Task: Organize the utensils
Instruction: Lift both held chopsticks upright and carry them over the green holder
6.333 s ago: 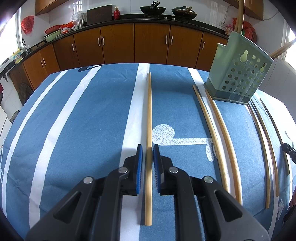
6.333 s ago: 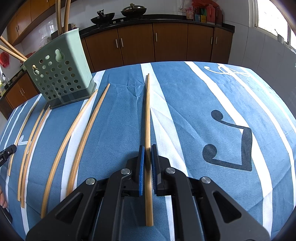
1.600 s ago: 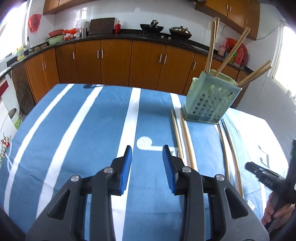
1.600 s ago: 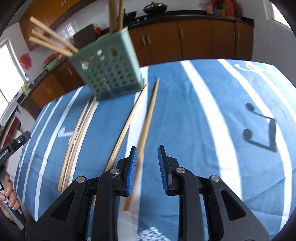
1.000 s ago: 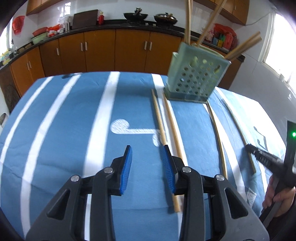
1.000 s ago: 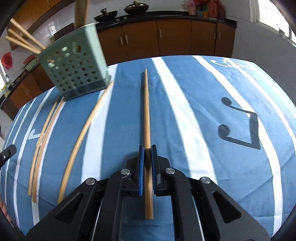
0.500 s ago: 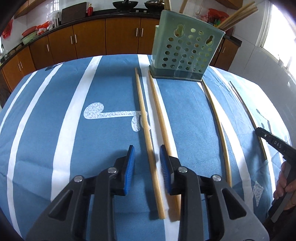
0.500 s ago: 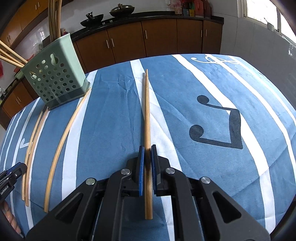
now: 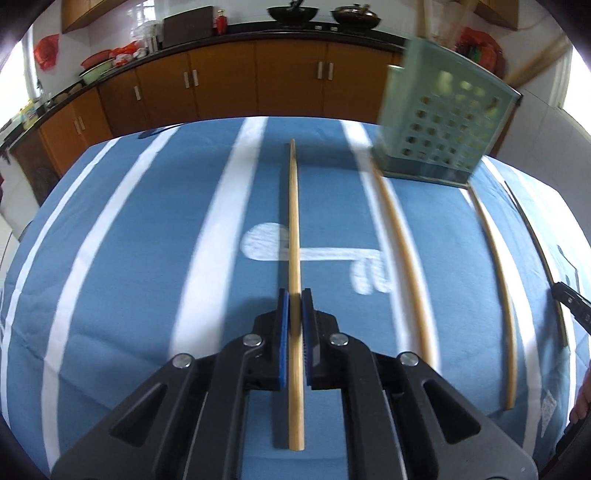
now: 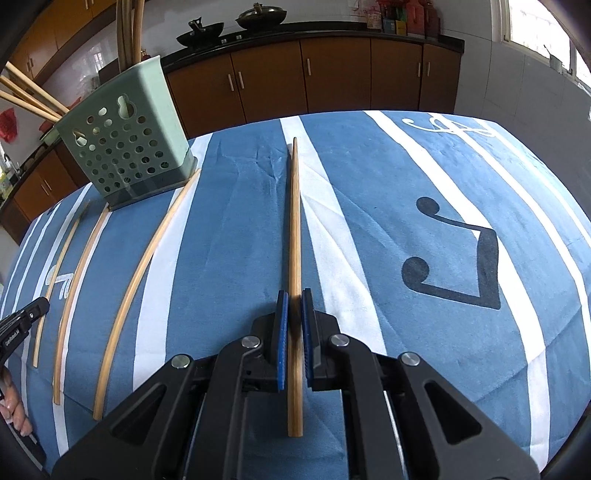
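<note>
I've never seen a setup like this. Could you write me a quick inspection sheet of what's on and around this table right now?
Surface: blue tablecloth with white stripes and music notes.
Job's things: green holder with chopsticks standing in it; three loose chopsticks on the cloth beside it.
Clutter: nothing seen.
Grippers: left gripper shut on a chopstick; right gripper shut on another chopstick.
Cables: nothing seen.
Surroundings: brown cabinets, woks on the counter.
</note>
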Demonstrator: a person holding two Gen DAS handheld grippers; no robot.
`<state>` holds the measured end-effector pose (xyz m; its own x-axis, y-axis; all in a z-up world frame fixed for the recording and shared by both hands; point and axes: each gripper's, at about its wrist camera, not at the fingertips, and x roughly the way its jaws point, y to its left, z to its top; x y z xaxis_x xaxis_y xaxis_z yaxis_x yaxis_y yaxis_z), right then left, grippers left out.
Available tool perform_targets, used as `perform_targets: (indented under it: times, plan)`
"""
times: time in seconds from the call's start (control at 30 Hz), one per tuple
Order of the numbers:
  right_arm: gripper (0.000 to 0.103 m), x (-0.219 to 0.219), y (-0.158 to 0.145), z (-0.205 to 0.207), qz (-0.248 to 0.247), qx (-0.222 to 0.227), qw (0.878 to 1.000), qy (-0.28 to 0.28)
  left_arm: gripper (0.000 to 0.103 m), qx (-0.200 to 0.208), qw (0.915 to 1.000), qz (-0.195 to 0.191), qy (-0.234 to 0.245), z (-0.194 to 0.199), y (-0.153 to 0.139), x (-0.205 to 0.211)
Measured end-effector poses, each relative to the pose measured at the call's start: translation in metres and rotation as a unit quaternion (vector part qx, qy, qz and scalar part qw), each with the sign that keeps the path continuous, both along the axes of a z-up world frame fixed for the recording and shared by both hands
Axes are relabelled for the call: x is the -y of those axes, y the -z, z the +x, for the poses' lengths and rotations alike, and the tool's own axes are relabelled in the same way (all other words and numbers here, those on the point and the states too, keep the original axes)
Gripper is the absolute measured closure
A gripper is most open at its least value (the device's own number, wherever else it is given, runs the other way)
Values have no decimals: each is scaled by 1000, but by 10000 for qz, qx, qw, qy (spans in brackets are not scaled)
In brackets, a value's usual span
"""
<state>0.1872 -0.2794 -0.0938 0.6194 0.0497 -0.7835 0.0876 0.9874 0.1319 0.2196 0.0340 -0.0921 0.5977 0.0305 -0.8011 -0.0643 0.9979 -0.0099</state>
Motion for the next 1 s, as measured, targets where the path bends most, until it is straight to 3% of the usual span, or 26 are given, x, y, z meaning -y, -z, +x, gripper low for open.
perform_targets:
  times: [0.2, 1.0]
  plan:
    - [95, -10, 1, 4, -173, 60, 9997, -170, 95, 66, 10000, -41, -56, 3, 0, -26]
    - [94, -10, 2, 0, -166, 137, 9996, -180, 92, 168, 9996, -207, -48, 1, 2, -28]
